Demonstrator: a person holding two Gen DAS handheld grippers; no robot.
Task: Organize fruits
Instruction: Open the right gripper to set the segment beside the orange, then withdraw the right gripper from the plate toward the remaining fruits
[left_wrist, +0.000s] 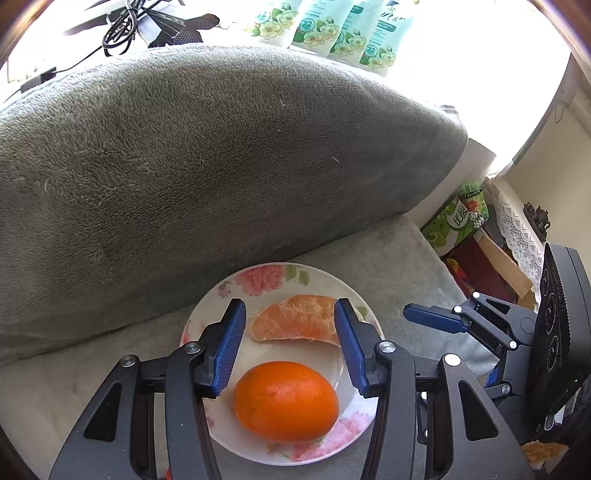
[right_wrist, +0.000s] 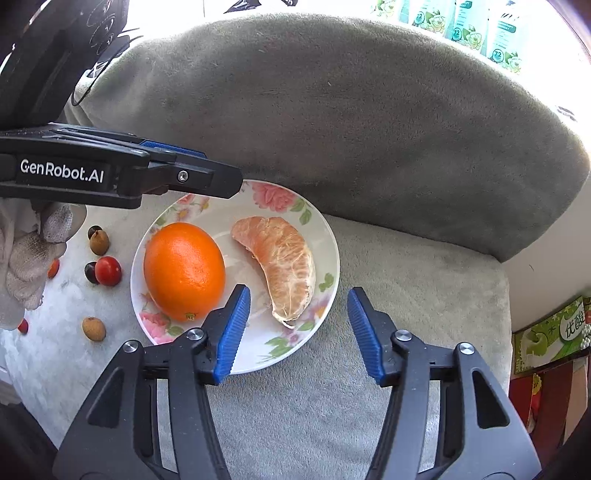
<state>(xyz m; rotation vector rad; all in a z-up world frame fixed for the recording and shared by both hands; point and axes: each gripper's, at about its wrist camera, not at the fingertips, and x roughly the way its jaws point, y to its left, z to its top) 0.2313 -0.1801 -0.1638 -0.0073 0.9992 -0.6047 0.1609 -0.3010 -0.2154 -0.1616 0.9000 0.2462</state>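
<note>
A floral plate (left_wrist: 258, 288) (right_wrist: 325, 243) sits on a grey sofa seat. On it lie a whole orange (left_wrist: 286, 401) (right_wrist: 184, 271) and a peeled orange piece (left_wrist: 295, 323) (right_wrist: 280, 266). My left gripper (left_wrist: 290, 314) is open and empty, hovering above the plate over the fruit; it also shows in the right wrist view (right_wrist: 221, 184). My right gripper (right_wrist: 297, 299) is open and empty, above the plate's right rim; one of its fingers shows in the left wrist view (left_wrist: 436, 319). Small loose fruits lie left of the plate: a red one (right_wrist: 108, 270), brown ones (right_wrist: 99, 242) (right_wrist: 94, 328).
A large grey cushion (left_wrist: 221, 166) (right_wrist: 369, 129) rises right behind the plate. Green-labelled bottles (left_wrist: 317, 26) stand behind it. A green box (left_wrist: 456, 221) and clutter lie beyond the seat's right edge. A gloved hand (right_wrist: 29, 258) is at the left.
</note>
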